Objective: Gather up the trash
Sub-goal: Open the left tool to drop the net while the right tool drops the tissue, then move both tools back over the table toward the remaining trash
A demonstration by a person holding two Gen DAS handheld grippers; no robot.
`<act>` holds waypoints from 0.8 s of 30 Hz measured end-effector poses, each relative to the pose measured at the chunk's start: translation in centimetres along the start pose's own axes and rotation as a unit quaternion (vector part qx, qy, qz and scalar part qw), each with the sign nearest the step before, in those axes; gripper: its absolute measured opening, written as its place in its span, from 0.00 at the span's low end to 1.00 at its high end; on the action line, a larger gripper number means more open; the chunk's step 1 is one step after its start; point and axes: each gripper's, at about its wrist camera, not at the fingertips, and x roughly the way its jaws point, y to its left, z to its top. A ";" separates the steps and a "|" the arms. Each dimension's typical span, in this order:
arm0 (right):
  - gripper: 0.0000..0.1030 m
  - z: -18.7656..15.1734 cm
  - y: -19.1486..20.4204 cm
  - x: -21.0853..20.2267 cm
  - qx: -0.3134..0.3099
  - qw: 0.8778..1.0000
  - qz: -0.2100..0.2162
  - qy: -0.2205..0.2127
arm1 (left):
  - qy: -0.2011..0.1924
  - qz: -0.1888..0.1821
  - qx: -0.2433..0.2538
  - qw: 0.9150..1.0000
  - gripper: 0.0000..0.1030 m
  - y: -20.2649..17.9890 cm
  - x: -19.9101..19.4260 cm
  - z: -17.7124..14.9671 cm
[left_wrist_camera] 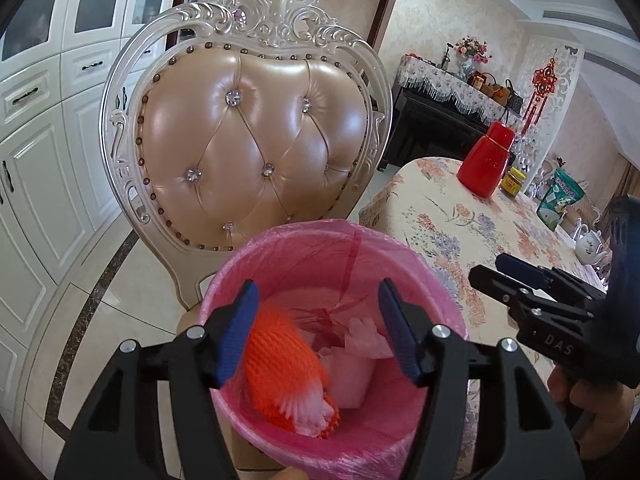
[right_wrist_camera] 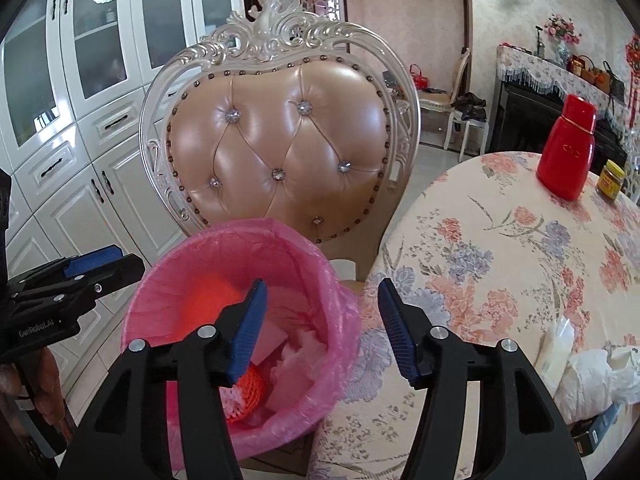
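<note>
A bin with a pink liner (left_wrist_camera: 312,236) stands on the seat in front of the chair back. My left gripper (left_wrist_camera: 320,328) hangs open over its mouth. An orange foam net (left_wrist_camera: 280,364), blurred, lies between the jaws close to the left pad, down inside the bin with white scraps (left_wrist_camera: 360,336). My right gripper (right_wrist_camera: 322,328) is open with nothing between its fingers, over the bin's right rim (right_wrist_camera: 192,248) and the table edge. The orange net (right_wrist_camera: 244,396) shows low in the bin. Crumpled white paper (right_wrist_camera: 588,380) lies on the table to the right.
A tufted beige chair (right_wrist_camera: 280,140) rises behind the bin. The round table with a floral cloth (right_wrist_camera: 500,240) carries a red bottle (right_wrist_camera: 568,152), a yellow jar (right_wrist_camera: 610,180), a green bag (left_wrist_camera: 560,200) and a teapot (left_wrist_camera: 592,246). White cabinets (left_wrist_camera: 40,160) line the left.
</note>
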 end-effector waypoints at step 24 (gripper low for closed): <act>0.65 -4.6 -8.5 -7.2 0.057 0.995 -0.068 -0.034 | 0.005 -0.046 0.048 0.998 0.59 -8.1 0.0 -1.5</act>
